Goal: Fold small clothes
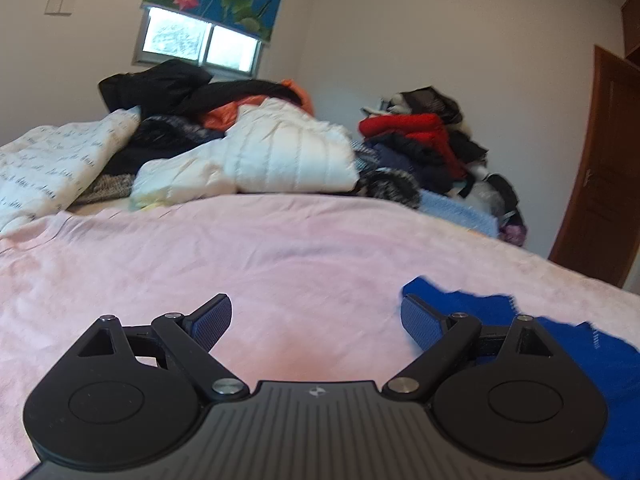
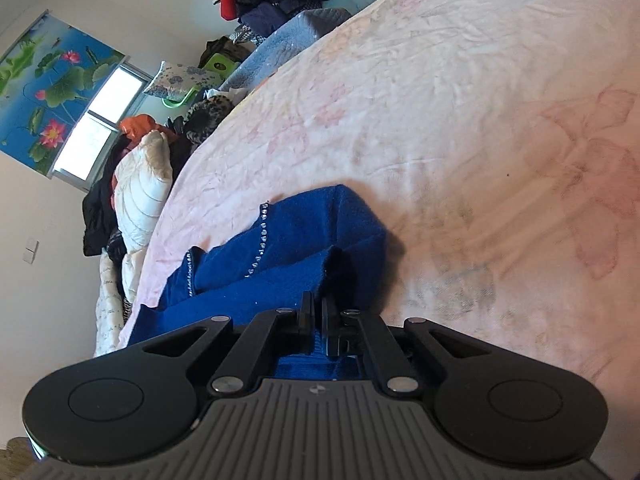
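Observation:
A small royal-blue garment [image 2: 304, 248] with a line of silver studs lies partly folded on the pink bed cover [image 2: 440, 120]. My right gripper [image 2: 318, 312] is shut on a raised fold of it, the cloth pinched between the fingers. In the left wrist view my left gripper [image 1: 316, 320] is open and empty, low over the pink cover [image 1: 280, 248]. The blue garment [image 1: 580, 344] lies just right of its right finger [image 1: 420, 322] and partly behind it.
A heap of coats and quilts, among them a white padded jacket [image 1: 272, 152], lies at the bed's far end. A second pile with a red garment [image 1: 416, 128] stands at the back right by a brown door [image 1: 600, 184]. A window [image 1: 200, 40] is behind.

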`<state>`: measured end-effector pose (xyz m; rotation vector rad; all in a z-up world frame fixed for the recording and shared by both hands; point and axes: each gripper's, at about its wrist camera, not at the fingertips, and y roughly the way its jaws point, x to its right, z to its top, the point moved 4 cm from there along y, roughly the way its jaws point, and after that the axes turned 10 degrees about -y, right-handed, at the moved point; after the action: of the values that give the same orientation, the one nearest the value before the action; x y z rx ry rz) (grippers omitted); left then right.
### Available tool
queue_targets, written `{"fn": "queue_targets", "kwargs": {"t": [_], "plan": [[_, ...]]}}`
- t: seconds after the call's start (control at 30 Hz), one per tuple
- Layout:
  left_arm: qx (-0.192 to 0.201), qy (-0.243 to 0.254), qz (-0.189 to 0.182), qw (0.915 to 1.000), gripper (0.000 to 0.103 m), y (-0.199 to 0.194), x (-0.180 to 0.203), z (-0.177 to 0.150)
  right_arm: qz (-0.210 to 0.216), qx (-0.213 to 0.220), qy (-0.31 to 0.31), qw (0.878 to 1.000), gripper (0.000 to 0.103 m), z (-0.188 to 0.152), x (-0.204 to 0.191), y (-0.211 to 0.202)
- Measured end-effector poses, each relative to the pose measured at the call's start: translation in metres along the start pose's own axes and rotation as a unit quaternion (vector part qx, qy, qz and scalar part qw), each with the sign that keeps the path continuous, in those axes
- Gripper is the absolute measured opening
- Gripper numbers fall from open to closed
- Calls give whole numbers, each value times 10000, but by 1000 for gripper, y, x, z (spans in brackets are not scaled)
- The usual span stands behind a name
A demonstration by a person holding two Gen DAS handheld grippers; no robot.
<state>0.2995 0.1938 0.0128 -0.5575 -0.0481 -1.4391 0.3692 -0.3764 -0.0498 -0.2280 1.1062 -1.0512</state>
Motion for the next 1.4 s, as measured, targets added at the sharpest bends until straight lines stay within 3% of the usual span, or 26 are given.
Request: {"fn": "queue_targets", "kwargs": {"t": [0.07,0.17,0.3,0.37,0.4,0.5,0.6,0.7,0.77,0.87,0.97,1.03,1.07,1.13,1.2,1.23,1.4], "plan": [[-28,-6,-394,9992,93,1,26,11,-76,-126,-62,9999,7,0,-2,6],[-529,-176,-977,9937,93,20,65,18,-223,-125,-50,9997,13,1,-3,7],[-1085,-51,-1248,9862,93,44,101,9,-862,557,-286,9943,17,10,-17,-13],[-1262,-46,-1249,9841,93,54,110,3,-774,806,-735,9910,18,10,-41,-15],[-1369,-55,-1270,9824,93,59,115,1,-534,780,-848,9919,20,9,-52,-11],[-1848,-311,-1389,9724,93,78,119,-10,130,309,-854,9958,46,9,-75,21],[-2215,-430,-1082,9682,93,99,113,-30,-387,-126,-932,9948,47,8,-72,56],[-2430,-233,-628,9677,92,114,96,-50,-217,-87,-730,9971,38,1,-55,59],[-2236,-15,-711,9721,92,112,89,-58,-102,-61,-525,9985,32,-3,-46,54],[-1978,704,-747,9749,92,105,95,-70,-261,-33,-610,9978,1,-7,-36,55],[-1878,1103,-561,9744,92,102,104,-76,48,-25,-218,9997,1,-6,-23,55],[-1879,1246,-483,9730,92,100,106,-74,-5,-69,-239,9997,2,-6,-25,51],[-1811,1308,-356,9741,92,94,107,-71,-78,-50,-281,9996,3,-7,-29,45],[-1592,1395,-309,9768,93,74,109,-65,-11,184,-408,9990,33,-9,-39,27],[-1469,1452,-467,9773,93,53,112,-62,195,332,-623,9973,55,-15,-51,11],[-1469,1513,-569,9759,93,44,114,-64,295,308,-698,9966,60,-19,-55,7],[-1731,1893,-436,9656,93,39,113,-86,-151,58,-1172,9930,56,-38,-59,21]]}}
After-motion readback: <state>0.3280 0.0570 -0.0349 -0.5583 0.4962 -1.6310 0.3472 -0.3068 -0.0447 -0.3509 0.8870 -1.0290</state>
